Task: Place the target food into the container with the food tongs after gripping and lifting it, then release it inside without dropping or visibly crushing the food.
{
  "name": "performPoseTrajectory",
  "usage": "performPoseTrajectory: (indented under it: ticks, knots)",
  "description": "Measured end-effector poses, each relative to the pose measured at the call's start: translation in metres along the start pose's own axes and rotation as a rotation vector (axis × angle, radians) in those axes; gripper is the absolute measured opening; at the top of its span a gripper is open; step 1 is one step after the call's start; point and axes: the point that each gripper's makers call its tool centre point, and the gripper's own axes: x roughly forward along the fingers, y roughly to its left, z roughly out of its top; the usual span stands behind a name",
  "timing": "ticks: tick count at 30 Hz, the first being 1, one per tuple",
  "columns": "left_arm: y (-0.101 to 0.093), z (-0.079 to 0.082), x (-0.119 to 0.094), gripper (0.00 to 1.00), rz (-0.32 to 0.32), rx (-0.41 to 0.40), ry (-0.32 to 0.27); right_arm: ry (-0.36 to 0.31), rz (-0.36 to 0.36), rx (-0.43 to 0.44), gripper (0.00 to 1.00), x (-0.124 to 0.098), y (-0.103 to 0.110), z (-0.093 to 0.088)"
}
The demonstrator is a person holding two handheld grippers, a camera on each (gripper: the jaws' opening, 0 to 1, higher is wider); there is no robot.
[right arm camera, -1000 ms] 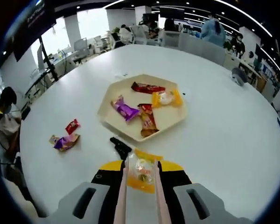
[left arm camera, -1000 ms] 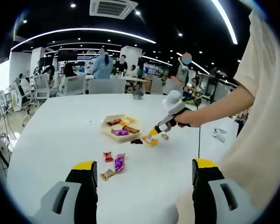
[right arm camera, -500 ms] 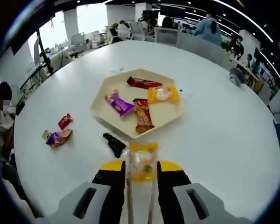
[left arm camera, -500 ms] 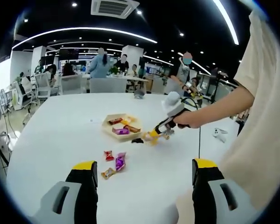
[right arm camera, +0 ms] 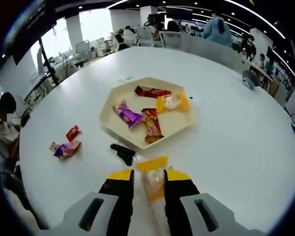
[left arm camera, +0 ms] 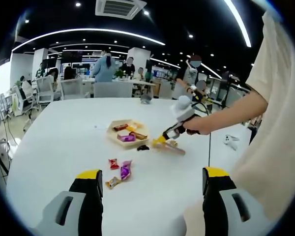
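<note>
Right gripper point(right arm camera: 148, 183) clamps food tongs point(right arm camera: 157, 216); tongs pinch yellow-wrapped candy point(right arm camera: 153, 178) above white table point(right arm camera: 226, 147), short of hexagonal tray point(right arm camera: 113, 105) holding four sweets. Left gripper point(left arm camera: 150, 189) hangs wide apart, holding nothing. Black clip point(right arm camera: 123, 153) lies beside tray.

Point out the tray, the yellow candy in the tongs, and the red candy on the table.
tray point(right arm camera: 183, 125), right gripper view, bare floor near its right rim
yellow candy point(right arm camera: 153, 176), right gripper view, wrapper middle
red candy point(right arm camera: 73, 132), right gripper view, wrapper middle
</note>
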Motion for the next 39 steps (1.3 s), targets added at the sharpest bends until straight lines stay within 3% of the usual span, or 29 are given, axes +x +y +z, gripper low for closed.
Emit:
performPoseTrajectory:
  ticks: [1,3,7,11,19,26,39]
  knots:
    - [0.0,0.0,0.0,0.83,0.002,0.0,-0.001,-0.04,0.052,-0.028,0.24,-0.007,0.005,-0.001]
    - [0.0,0.0,-0.001,0.83,0.003,-0.003,-0.002,-0.048,0.065,-0.051,0.26,-0.015,0.002,-0.01]
    - [-0.005,-0.005,0.0,0.83,-0.004,-0.001,0.017,-0.026,0.0,0.023,0.34,-0.035,-0.028,-0.053]
    - [-0.013,-0.009,0.002,0.83,-0.02,0.009,0.041,-0.011,-0.006,0.036,0.41,-0.034,-0.029,-0.071]
    - [-0.023,-0.01,0.002,0.83,-0.014,0.02,0.074,-0.064,0.014,0.001,0.43,-0.02,-0.016,-0.058]
    - [-0.028,-0.013,0.004,0.83,0.003,0.009,0.086,-0.068,0.015,-0.02,0.41,-0.013,-0.021,-0.052]
    - [-0.036,-0.013,0.014,0.83,0.001,0.004,0.089,-0.043,0.037,-0.054,0.37,-0.005,-0.017,-0.059]
